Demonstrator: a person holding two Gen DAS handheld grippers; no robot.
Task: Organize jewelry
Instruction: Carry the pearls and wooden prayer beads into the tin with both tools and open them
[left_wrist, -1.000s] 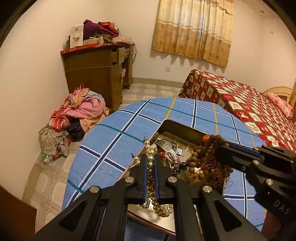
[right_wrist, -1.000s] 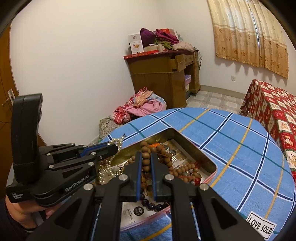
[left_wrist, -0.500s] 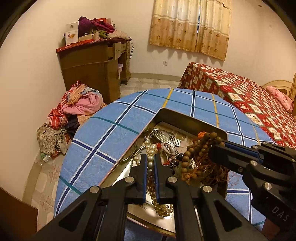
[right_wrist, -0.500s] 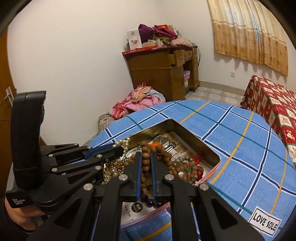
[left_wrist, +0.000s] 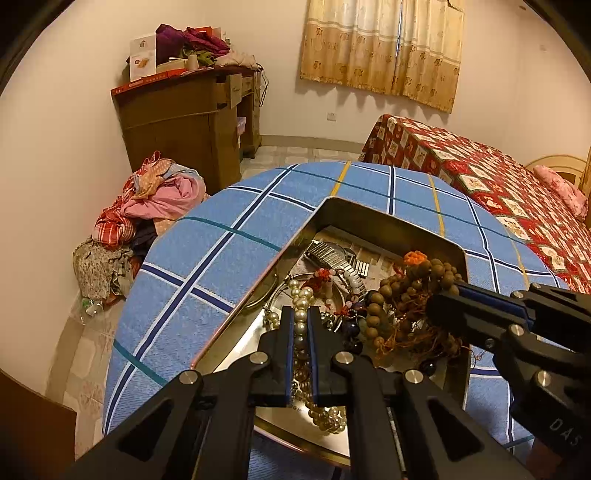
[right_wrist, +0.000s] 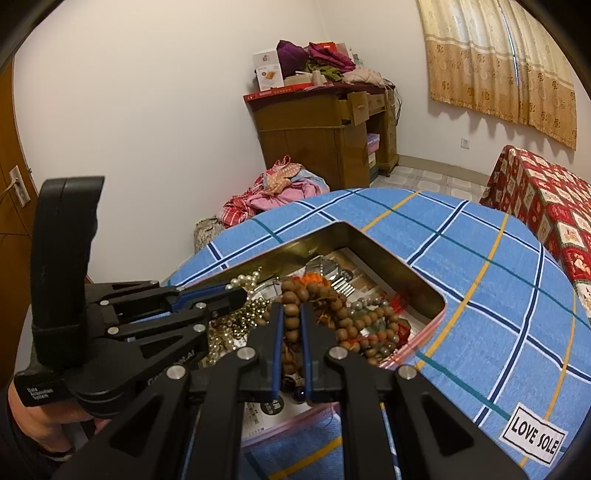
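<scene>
A metal tin (left_wrist: 384, 218) sits on the blue checked cloth (left_wrist: 221, 258) and holds mixed jewelry. My left gripper (left_wrist: 301, 314) is shut on a white pearl necklace (left_wrist: 302, 299) and holds it low over the tin's left side; pearls hang below the fingers. My right gripper (right_wrist: 290, 314) is shut on a brown wooden bead strand (right_wrist: 291, 295) with orange tassels, just above the tin (right_wrist: 391, 254). In the left wrist view the right gripper (left_wrist: 439, 306) holds the beads (left_wrist: 406, 291) at the right. A metal watch band (left_wrist: 328, 256) lies in the tin.
A wooden desk (left_wrist: 184, 125) with piled boxes stands by the wall. A heap of clothes (left_wrist: 147, 206) lies on the floor to the left. A bed with a red patterned cover (left_wrist: 480, 173) is to the right. A "LOVE SOLE" label (right_wrist: 533, 432) is on the cloth.
Both grippers have come down and forward over the tin, each with its strand still held. The pearls and wooden beads now hang lower, among the jewelry in the tin.
</scene>
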